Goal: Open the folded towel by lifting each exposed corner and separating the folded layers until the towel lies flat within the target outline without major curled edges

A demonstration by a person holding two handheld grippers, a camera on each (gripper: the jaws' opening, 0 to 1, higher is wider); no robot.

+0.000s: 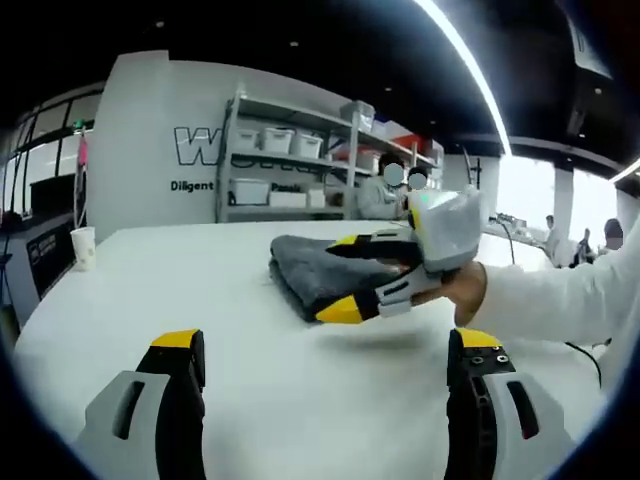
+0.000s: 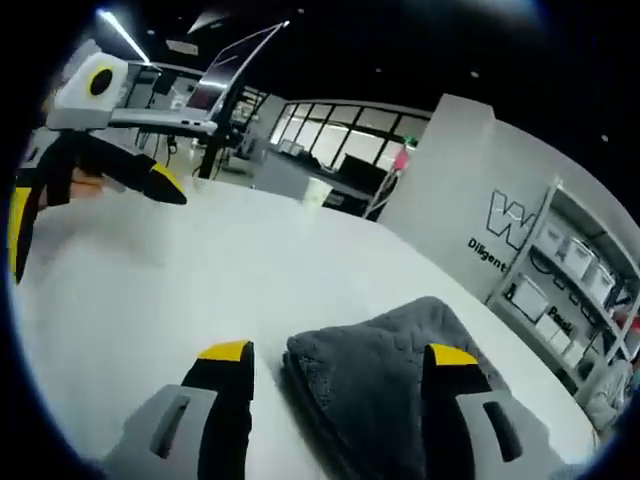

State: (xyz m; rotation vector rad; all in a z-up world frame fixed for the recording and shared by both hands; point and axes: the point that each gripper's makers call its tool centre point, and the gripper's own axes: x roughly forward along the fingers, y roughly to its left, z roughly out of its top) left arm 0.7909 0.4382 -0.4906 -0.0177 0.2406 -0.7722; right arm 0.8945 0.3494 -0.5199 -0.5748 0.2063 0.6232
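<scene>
A folded dark grey towel lies on the white table, a little beyond my left gripper. That gripper stands open over bare tabletop, with nothing between its yellow-tipped jaws. My right gripper comes in from the right, held by a hand in a white sleeve, its jaws spread on either side of the towel's near corner. In the right gripper view the towel sits between the open jaws of the right gripper, and its right-hand jaw rests over the fabric. The left gripper shows open at the upper left.
A paper cup stands near the table's far left edge, also visible as the cup. Metal shelves with white bins stand behind the table by a lettered wall. People sit in the background at the right.
</scene>
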